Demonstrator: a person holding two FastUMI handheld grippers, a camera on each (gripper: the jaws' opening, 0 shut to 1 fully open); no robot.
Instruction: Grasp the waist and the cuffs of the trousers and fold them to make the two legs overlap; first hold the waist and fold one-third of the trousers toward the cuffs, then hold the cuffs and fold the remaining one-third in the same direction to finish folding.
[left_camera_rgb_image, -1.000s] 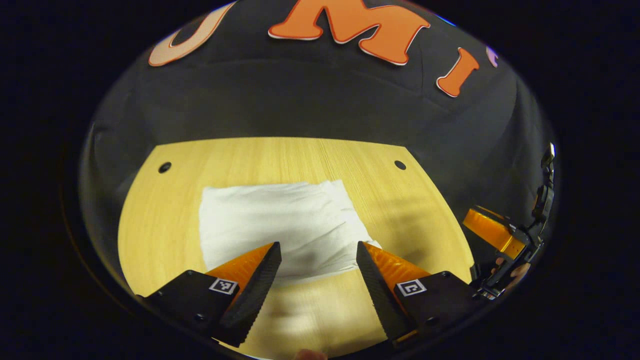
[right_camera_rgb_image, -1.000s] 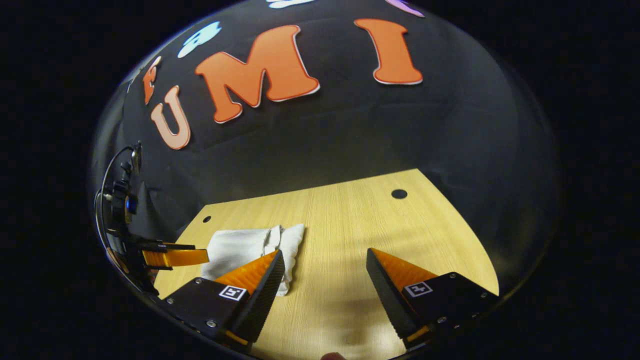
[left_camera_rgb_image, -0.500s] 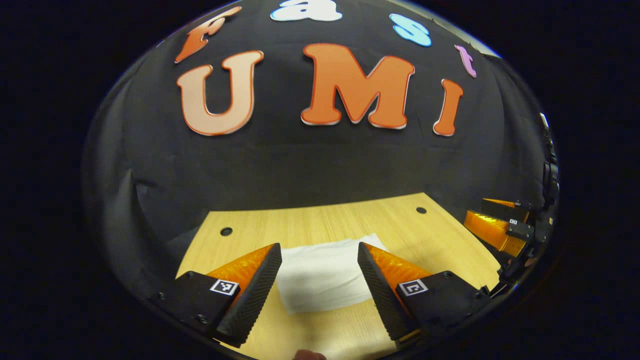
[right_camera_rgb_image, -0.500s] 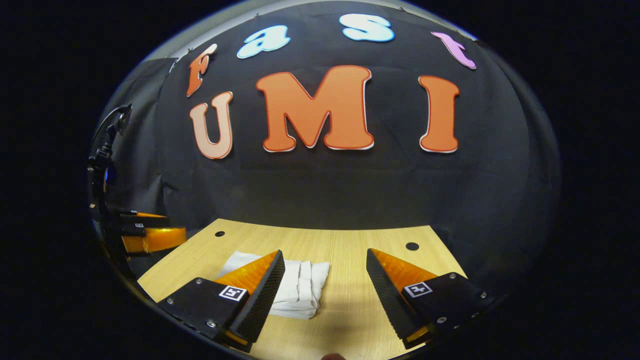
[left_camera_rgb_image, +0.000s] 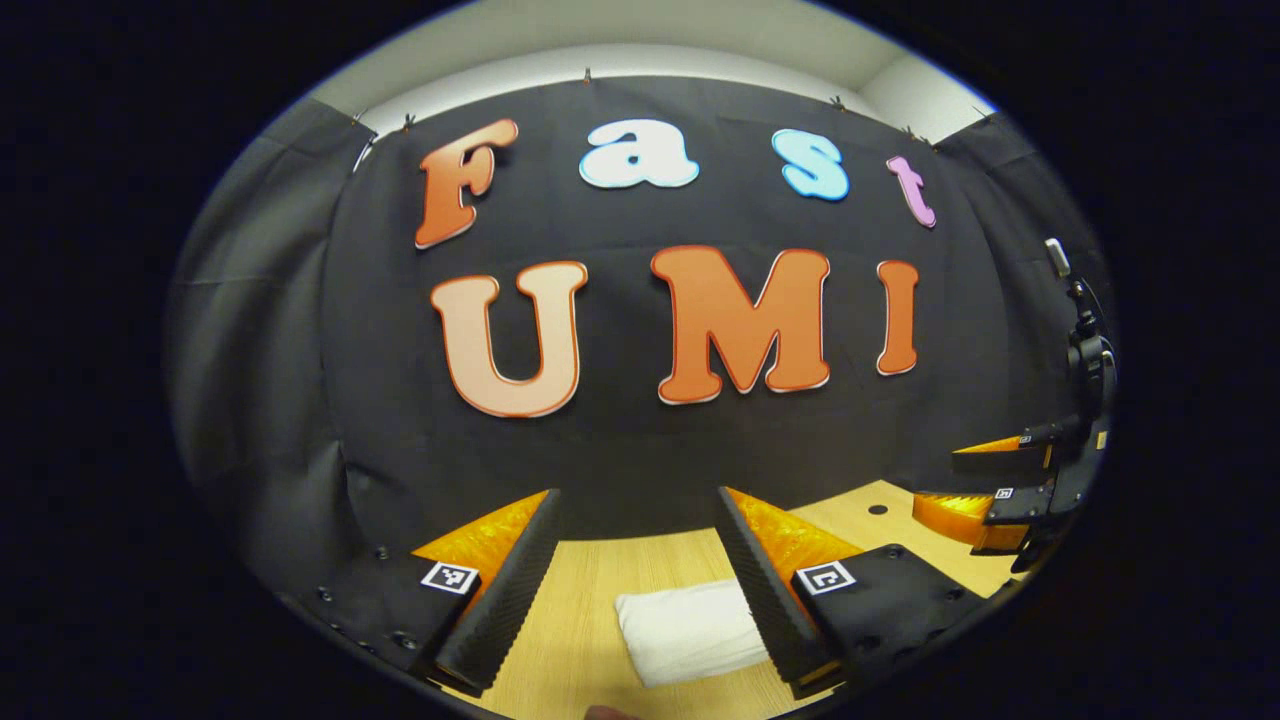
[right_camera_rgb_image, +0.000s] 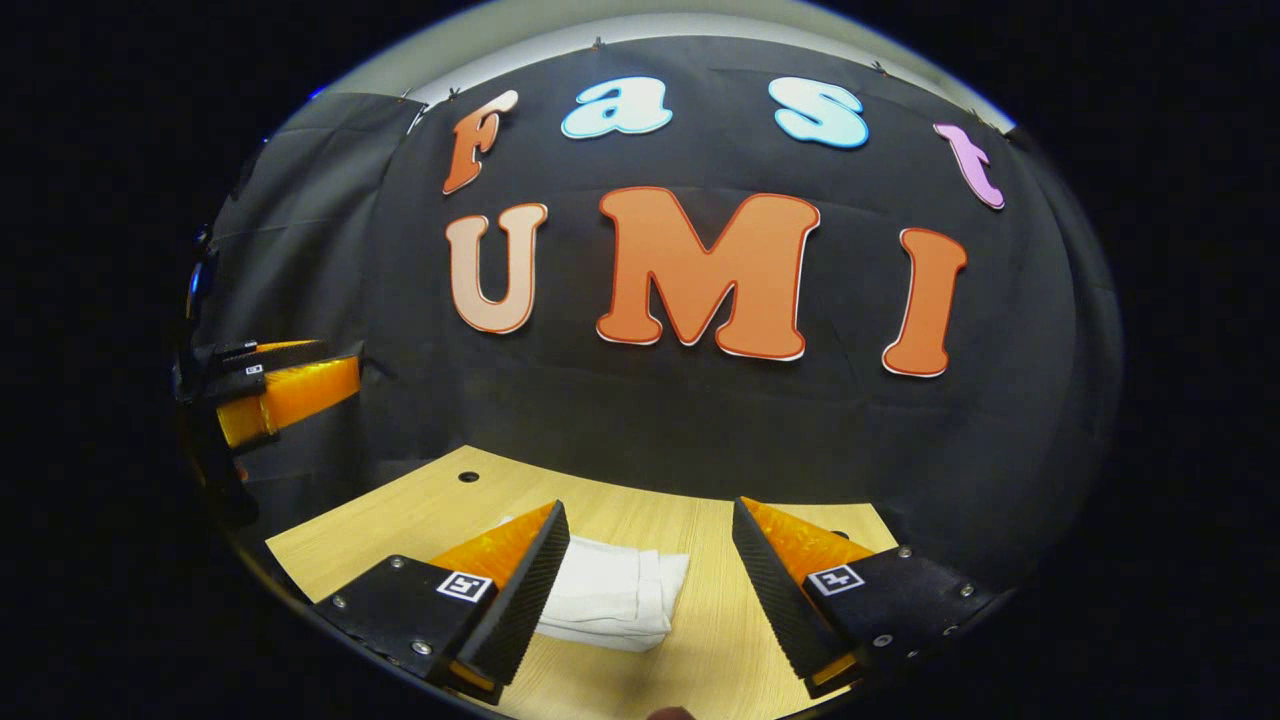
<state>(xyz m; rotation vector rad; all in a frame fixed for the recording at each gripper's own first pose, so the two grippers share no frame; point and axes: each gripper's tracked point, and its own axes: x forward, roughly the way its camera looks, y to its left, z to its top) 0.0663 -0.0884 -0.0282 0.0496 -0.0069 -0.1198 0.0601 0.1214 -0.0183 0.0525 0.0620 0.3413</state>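
The white trousers (left_camera_rgb_image: 690, 630) lie folded into a small bundle on the wooden bench (left_camera_rgb_image: 590, 600), at about 6 o'clock in the left gripper view and also low in the right gripper view (right_camera_rgb_image: 615, 595). The left hand-held gripper (left_camera_rgb_image: 635, 590) has its jaws spread wide with nothing between them, well above the bundle. The right hand-held gripper (right_camera_rgb_image: 650, 590) is likewise wide apart and empty, and shows again at 3 o'clock in the left gripper view (left_camera_rgb_image: 985, 480).

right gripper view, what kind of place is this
Most likely a staged recording booth, not a home. A black cloth wall hangs behind a bare wooden table with drilled holes, and only folded white trousers lie on it. Both handheld claws, left and right, are open above it.
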